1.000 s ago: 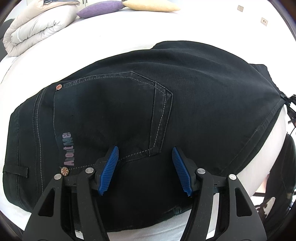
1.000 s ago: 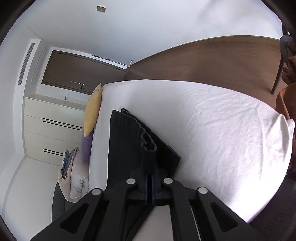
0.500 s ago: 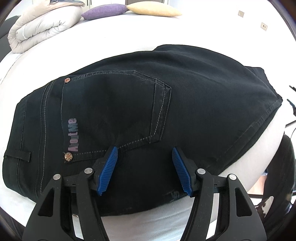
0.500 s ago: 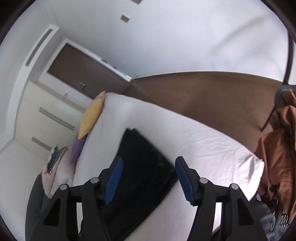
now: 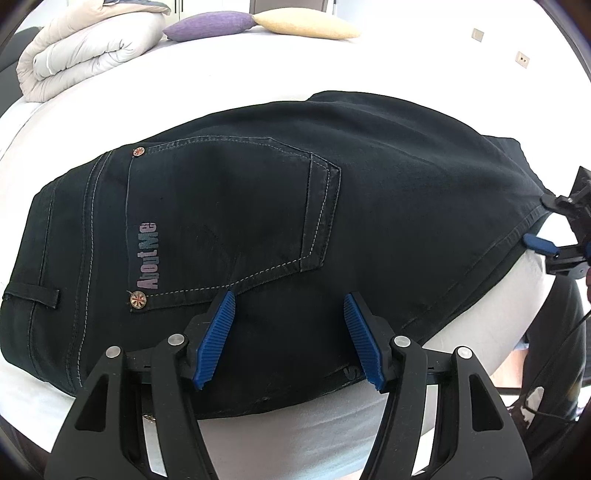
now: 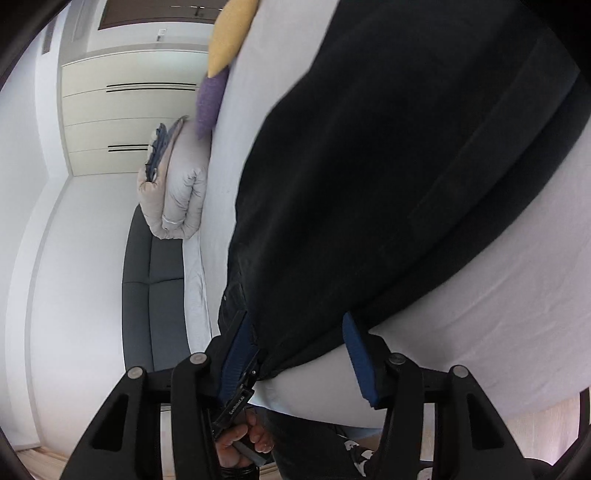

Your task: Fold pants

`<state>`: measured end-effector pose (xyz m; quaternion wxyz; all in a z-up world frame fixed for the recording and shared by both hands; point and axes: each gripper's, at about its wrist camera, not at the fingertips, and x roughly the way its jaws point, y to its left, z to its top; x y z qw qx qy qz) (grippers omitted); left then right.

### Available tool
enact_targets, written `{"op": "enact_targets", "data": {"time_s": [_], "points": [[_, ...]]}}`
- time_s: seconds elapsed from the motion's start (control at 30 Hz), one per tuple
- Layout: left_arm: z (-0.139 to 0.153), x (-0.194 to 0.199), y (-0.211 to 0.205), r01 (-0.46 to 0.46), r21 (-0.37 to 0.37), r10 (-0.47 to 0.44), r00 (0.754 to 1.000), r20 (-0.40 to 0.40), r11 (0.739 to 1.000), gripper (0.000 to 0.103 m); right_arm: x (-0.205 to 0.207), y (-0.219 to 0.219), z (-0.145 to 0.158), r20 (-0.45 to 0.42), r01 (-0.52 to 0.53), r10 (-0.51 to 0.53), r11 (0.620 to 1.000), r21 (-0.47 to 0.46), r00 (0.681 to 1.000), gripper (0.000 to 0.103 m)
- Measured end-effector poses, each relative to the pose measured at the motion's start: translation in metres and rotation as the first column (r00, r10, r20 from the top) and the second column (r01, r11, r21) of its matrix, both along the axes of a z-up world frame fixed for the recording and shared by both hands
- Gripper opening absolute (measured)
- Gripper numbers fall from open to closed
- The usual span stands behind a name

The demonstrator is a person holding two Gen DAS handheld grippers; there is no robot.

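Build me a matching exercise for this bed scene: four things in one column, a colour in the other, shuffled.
Things:
1. pants
2. long pillow
3. small cushion
4. rolled duvet

Colours:
a. purple
b. black
c. pale beige
d. yellow

Pairs: 1-b, 2-d, 3-a, 4-c
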<state>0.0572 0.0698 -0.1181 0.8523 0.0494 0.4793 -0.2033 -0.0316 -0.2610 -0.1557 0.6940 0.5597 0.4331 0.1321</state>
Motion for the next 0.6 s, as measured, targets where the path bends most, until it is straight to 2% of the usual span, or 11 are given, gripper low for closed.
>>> {"op": "enact_targets", "data": {"time_s": [0.37, 0.43, 0.5, 0.6], "points": [[-0.003, -0.001, 0.005, 0.001, -0.006, -0.001, 1.0, 0.004, 1.0, 0.06, 0.015, 0.019, -0.013, -0.052, -0.034, 0.035, 0.999, 0.031, 0.998, 0.049], [-0.003, -0.002, 0.005, 0.001, -0.008, -0.001, 1.0, 0.004, 1.0, 0.06, 0.026, 0.024, -0.02, -0.055, -0.032, 0.035, 0.998, 0.051, 0.998, 0.035], [-0.004, 0.0, 0.002, 0.004, -0.008, -0.004, 1.0, 0.003, 1.0, 0.06, 0.032, 0.026, -0.029, -0.065, -0.036, 0.039, 0.998, 0.055, 0.997, 0.005], [-0.004, -0.001, 0.001, 0.012, -0.007, -0.012, 1.0, 0.0, 1.0, 0.06, 0.027, 0.028, -0.033, -0.044, -0.038, 0.039, 0.999, 0.02, 0.998, 0.001]]}}
